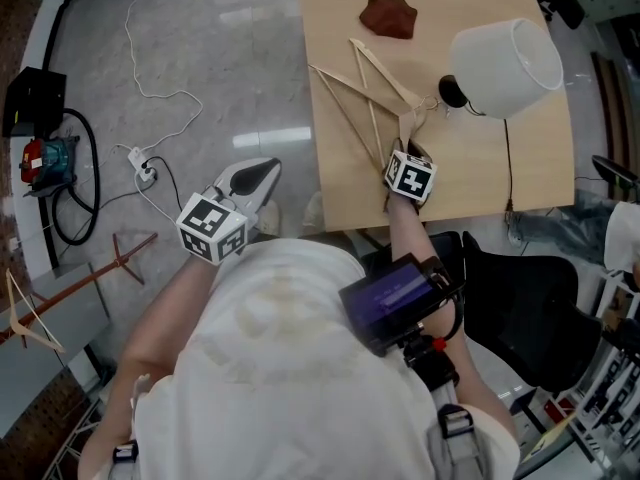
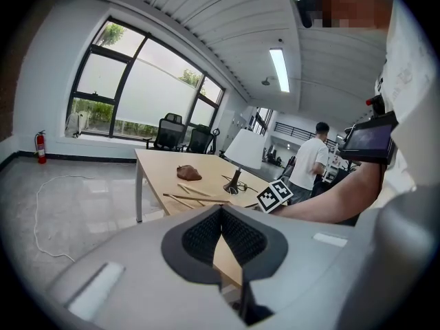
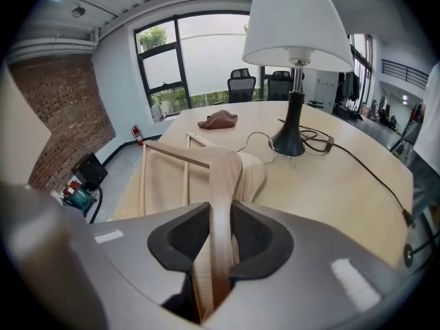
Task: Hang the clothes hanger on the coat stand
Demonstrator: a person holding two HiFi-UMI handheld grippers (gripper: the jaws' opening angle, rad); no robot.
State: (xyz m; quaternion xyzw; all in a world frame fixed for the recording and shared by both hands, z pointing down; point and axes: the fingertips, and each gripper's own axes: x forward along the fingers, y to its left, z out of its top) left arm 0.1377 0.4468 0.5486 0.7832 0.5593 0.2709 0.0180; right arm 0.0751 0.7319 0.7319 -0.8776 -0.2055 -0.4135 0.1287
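Clothes hanger [image 3: 223,177] on the table [image 3: 344,177] is clamped by the right gripper [image 3: 221,238]; left gripper [image 2: 221,234] closed, empty.

Table lamp [image 1: 505,66] crowds the wooden hanger [image 3: 223,177]
It stands at 2 o'clock, brown lump [image 1: 388,15] at 12; tabletop [image 1: 345,183] open at 7.

Right arm [image 1: 404,230] stretches forward over the near edge of the desk [image 1: 520,168], bare forearm straight. The right tool [image 3: 220,234] sits low above the desk, just in from that edge, its pads clamped on a wooden hanger [image 3: 224,177] with the limb running up between them. Left arm [image 1: 165,313] is bent and bare, and reaches out past the desk's near left corner. The left tool [image 2: 221,210] hangs off the desk there, jaws together at the tips, nothing between them.
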